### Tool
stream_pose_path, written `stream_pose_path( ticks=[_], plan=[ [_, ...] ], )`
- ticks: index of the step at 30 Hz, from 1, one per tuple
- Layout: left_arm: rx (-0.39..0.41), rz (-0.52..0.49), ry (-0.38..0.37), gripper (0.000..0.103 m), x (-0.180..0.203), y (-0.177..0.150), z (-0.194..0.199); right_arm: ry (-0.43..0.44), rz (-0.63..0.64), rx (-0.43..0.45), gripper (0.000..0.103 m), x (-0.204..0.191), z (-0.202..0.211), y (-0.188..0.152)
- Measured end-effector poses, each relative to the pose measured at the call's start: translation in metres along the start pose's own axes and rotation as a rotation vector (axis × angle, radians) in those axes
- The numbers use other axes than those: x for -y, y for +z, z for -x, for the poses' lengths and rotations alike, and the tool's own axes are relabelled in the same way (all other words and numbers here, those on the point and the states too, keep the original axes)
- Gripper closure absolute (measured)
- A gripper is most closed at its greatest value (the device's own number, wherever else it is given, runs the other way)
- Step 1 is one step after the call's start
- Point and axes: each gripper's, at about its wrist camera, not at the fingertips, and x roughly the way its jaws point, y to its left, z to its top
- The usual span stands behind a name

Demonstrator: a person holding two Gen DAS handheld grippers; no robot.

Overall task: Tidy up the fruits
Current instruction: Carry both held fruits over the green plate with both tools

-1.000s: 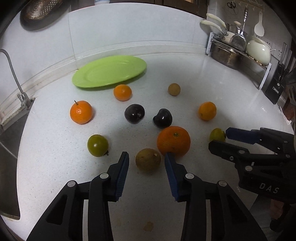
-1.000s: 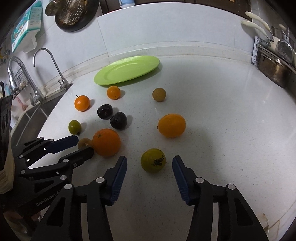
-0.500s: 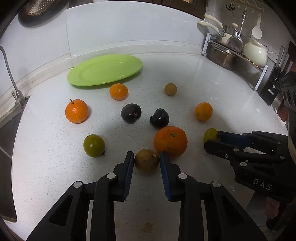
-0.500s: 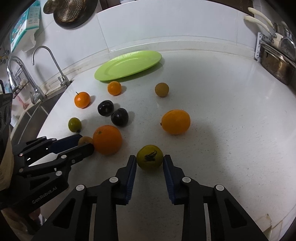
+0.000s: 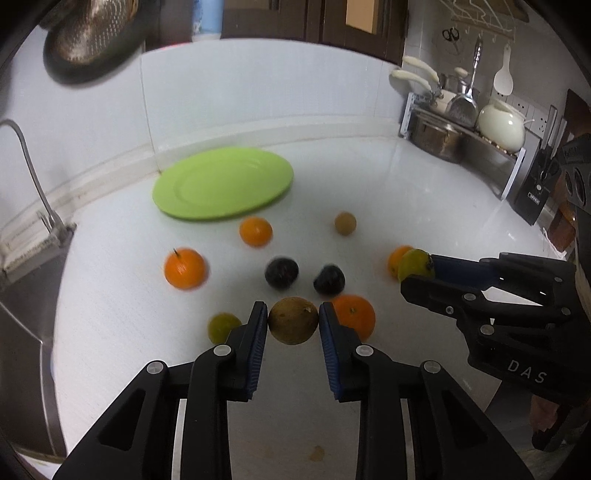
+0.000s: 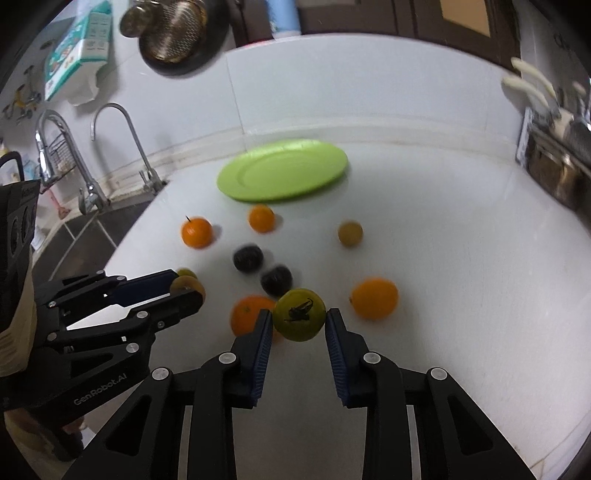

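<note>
My left gripper (image 5: 293,320) is shut on a round brown fruit (image 5: 293,319), held just above the white counter. My right gripper (image 6: 299,320) is shut on a green fruit (image 6: 299,314) with a dark stem, also lifted. Each gripper shows in the other's view: the right gripper (image 5: 415,268) with its green fruit (image 5: 414,263), the left gripper (image 6: 186,290) with its brown fruit (image 6: 185,283). A lime-green plate (image 5: 221,182) lies bare at the back. Oranges (image 5: 354,315) (image 5: 184,267) (image 5: 255,230), two dark plums (image 5: 281,272) (image 5: 328,279), a small brown fruit (image 5: 345,223) and another green fruit (image 5: 221,326) stay on the counter.
A sink with a tap (image 6: 122,147) lies at the left edge of the counter. A dish rack with pots (image 5: 465,129) and a knife block (image 5: 535,192) stand at the right. A colander (image 6: 173,33) hangs on the wall above.
Both grippers closed on their fruits, the left on the brown one, the right on the green one, then rose, lifting them off the counter.
</note>
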Motion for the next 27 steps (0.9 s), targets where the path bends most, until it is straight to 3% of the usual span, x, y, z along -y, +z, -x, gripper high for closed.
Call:
stream_pose_path(
  ticks=[14, 21, 27],
  plan=[
    [0.126, -0.064, 0.032, 0.074, -0.035, 0.063, 0.010, 0.099, 0.053, 0.107, 0.072, -0.019, -0.007, 0.078],
    [0.122, -0.045, 0.076, 0.074, -0.052, 0.099, -0.011, 0.126, 0.126, 0.086, 0.072, -0.018, -0.035, 0.126],
    [0.060, 0.020, 0.096, 0.074, -0.067, 0.123, -0.045, 0.198, 0.165, 0.015, 0.072, -0.006, -0.079, 0.158]
  ],
)
